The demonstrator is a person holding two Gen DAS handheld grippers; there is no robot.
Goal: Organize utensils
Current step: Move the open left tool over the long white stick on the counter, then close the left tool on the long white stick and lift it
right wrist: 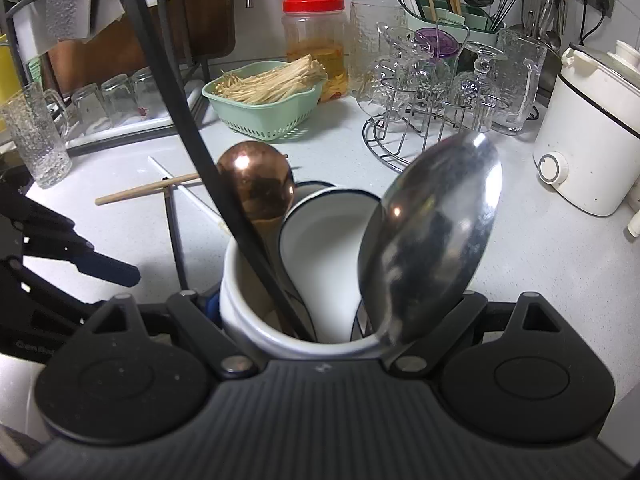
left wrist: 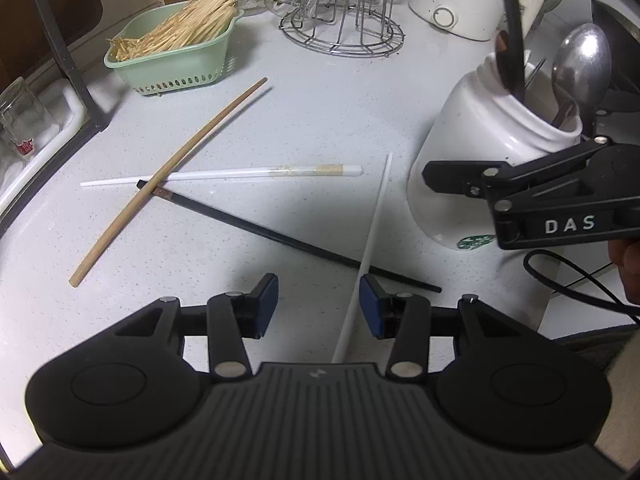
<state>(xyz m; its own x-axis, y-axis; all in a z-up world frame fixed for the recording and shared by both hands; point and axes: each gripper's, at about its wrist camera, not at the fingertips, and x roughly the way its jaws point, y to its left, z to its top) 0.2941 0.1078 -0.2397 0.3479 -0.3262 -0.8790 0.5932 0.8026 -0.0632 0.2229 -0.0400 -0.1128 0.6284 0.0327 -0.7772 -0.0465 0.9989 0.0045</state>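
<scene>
Several chopsticks lie loose on the white counter in the left wrist view: a wooden one (left wrist: 168,176), a white one (left wrist: 224,175), a black one (left wrist: 288,236) and a second white one (left wrist: 370,256). My left gripper (left wrist: 318,304) is open, its blue pads on either side of the near end of that second white chopstick. A white utensil jar (left wrist: 484,160) stands at the right, holding a steel spoon (left wrist: 580,64) and a black chopstick (left wrist: 512,24). My right gripper (right wrist: 304,312) clasps the jar (right wrist: 256,320) around its body; a copper spoon (right wrist: 256,184), a white ladle (right wrist: 320,248) and the steel spoon (right wrist: 432,248) stand in it.
A green basket (left wrist: 176,68) of pale sticks sits at the back left. A wire rack with glasses (left wrist: 344,20) and a white cooker (left wrist: 452,4) stand behind. A dish rack with glasses (left wrist: 36,128) runs along the left edge.
</scene>
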